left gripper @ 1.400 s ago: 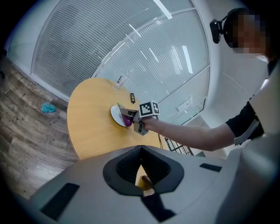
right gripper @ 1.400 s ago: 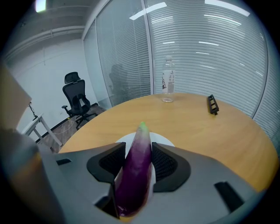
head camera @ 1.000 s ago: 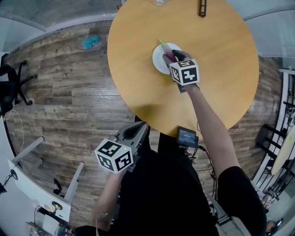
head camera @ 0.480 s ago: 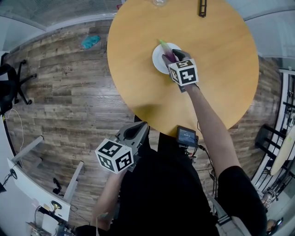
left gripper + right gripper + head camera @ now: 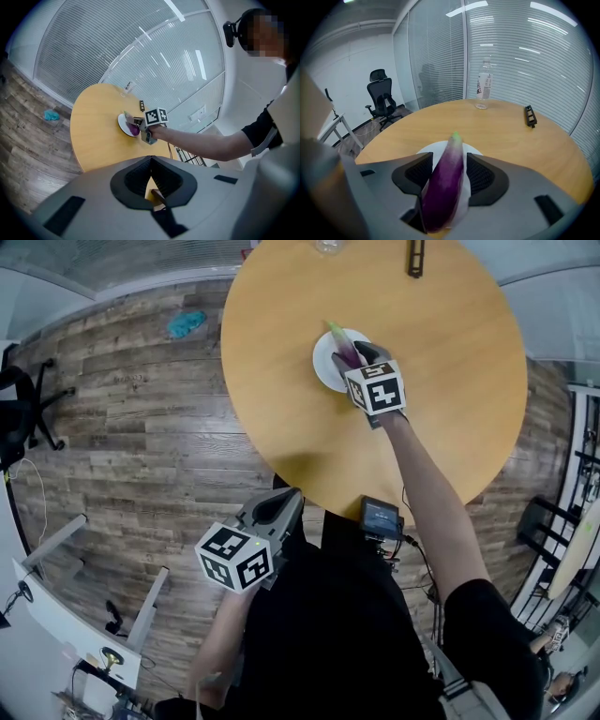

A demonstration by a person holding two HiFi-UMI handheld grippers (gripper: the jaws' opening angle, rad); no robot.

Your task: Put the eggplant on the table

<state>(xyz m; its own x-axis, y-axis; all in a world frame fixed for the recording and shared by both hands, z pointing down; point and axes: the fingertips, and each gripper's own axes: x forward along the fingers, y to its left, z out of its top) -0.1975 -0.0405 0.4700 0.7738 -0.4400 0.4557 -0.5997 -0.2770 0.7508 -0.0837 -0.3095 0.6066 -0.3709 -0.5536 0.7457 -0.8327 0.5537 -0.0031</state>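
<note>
Round wooden table [image 5: 450,381] over a plank floor, slatted glass walls behind. The eggplant [image 5: 446,183] lies on the white plate [image 5: 323,371], green stem end poking just past the plate's far rim, so the job is not yet done. The right gripper [image 5: 356,354] is down over the plate with the eggplant lined up between its jaws, and those jaws have just been opening. They stand wide apart, with a sliver of white plate showing between the purple skin and one pad, so I read this as the reach-in before the squeeze. What's left: close on it, lift it, carry it off the plate and set it on bare wood beside the plate.

The left gripper [image 5: 151,164] is well back from the plate, off the table's near edge by the person's body, jaws together on nothing.

Hard to call: whether the other pad touches the eggplant; the jaws cover its butt end. Far beyond the plate stand a clear bottle [image 5: 485,91] and a small black object [image 5: 529,116] that I can't identify.
</note>
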